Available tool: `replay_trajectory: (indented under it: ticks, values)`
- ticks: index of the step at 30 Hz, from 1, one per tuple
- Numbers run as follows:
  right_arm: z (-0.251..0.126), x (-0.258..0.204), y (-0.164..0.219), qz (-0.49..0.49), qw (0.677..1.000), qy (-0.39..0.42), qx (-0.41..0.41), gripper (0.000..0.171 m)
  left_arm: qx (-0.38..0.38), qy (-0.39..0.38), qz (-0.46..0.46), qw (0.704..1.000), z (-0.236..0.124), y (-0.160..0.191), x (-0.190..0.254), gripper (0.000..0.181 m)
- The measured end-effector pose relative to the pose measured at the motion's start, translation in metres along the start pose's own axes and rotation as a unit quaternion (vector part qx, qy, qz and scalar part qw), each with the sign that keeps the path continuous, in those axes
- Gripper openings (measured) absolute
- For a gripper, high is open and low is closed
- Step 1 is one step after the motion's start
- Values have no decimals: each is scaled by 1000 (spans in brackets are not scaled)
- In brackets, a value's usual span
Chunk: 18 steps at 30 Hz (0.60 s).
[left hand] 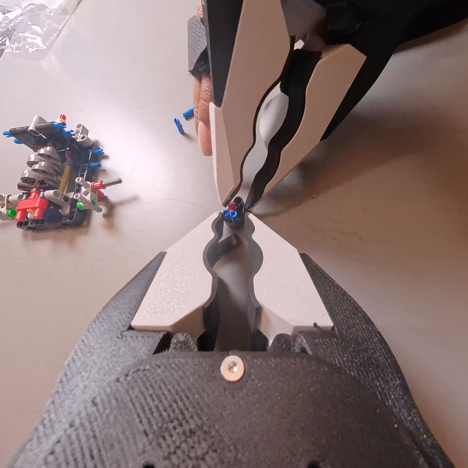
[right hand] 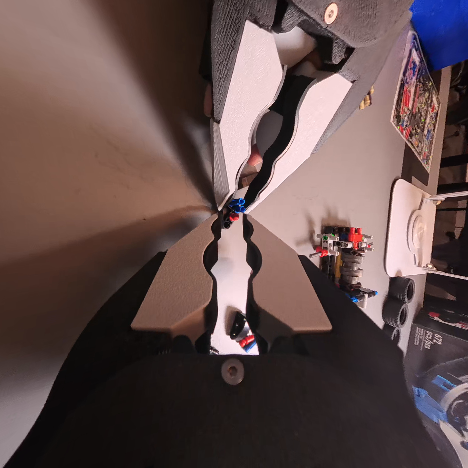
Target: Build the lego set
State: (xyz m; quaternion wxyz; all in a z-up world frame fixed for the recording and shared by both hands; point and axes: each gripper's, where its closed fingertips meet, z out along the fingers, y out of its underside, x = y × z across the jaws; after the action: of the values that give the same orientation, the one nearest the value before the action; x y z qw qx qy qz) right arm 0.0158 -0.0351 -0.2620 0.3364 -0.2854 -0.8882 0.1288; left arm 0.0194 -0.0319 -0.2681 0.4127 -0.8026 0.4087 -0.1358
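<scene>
A small black Lego piece (left hand: 234, 212) with blue pins and a red pin is held above the table between both grippers, tip to tip. My left gripper (left hand: 233, 218) comes from below in the left wrist view and is shut on its blue-pin end. My right gripper (left hand: 238, 202) comes from above there and grips the other end. In the right wrist view the right gripper (right hand: 230, 218) holds the piece (right hand: 231, 215) at the black end, and the left gripper (right hand: 234, 203) meets it from above. The partly built model (left hand: 50, 174) lies on the table to the left.
Two loose blue pins (left hand: 180, 124) lie near a hand. A plastic bag (left hand: 25, 25) is at the far left. In the right wrist view the model (right hand: 347, 260), black tyres (right hand: 400, 298), the set's box (right hand: 443, 379), a printed sheet (right hand: 415, 114), a white base (right hand: 405, 228) and loose parts (right hand: 239, 326) show. The tips of both grippers are at nearly the same place. The white base (right hand: 405, 228) is about 35 cm from both grippers' fingertips.
</scene>
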Motion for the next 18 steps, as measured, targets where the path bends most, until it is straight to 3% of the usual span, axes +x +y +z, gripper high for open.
replay_trajectory:
  ticks: [5,11,14,18]
  values:
    - [-3,0,-1,0,1000,7,15,22,21,53,-80,995,-6,-4,4,14]
    - [-27,-1,-26,6,993,22,117,38,85,179,-214,957,-26,-23,16,14]
    - [-30,-3,-29,-5,991,30,127,36,107,218,-242,939,-32,-31,21,14]
    - [-34,-3,-32,-13,989,41,144,19,123,252,-262,924,-37,-38,27,14]
